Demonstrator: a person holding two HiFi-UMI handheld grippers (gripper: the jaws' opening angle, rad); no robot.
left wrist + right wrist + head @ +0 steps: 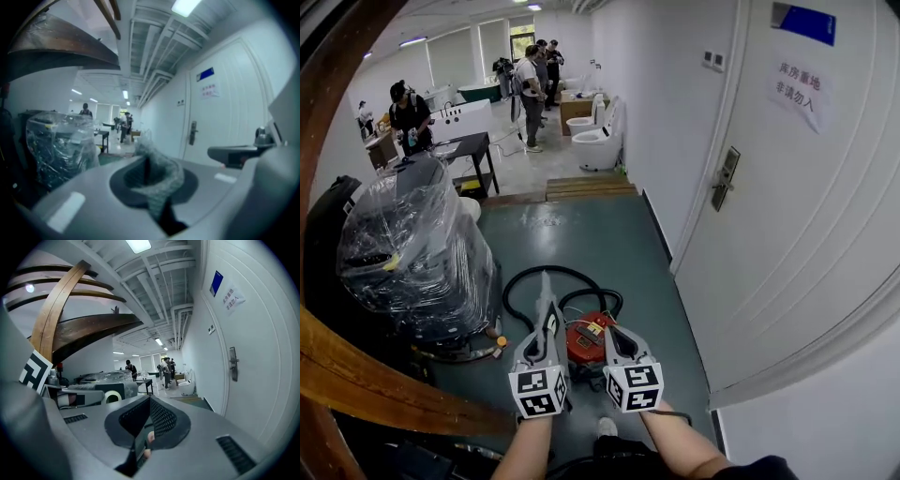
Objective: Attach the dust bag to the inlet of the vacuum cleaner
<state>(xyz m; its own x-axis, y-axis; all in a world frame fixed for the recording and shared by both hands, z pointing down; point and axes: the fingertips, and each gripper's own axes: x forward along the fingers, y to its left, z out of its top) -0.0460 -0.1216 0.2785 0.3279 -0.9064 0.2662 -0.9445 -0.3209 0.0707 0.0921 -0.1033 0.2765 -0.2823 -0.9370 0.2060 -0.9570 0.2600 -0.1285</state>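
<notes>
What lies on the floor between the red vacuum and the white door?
Nothing. In the head view, the green floor between the vacuum and the door is bare.

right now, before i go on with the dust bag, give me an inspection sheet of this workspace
surface: green floor
job's things: red vacuum cleaner on the floor; grey dust bag held in the left gripper, not attached
clutter: plastic-wrapped machine at the left
grippers: left gripper shut on the dust bag; right gripper shut, nothing between its pads
cables: black hose looped behind the vacuum cleaner
surroundings: white door at the right; people far back
</notes>
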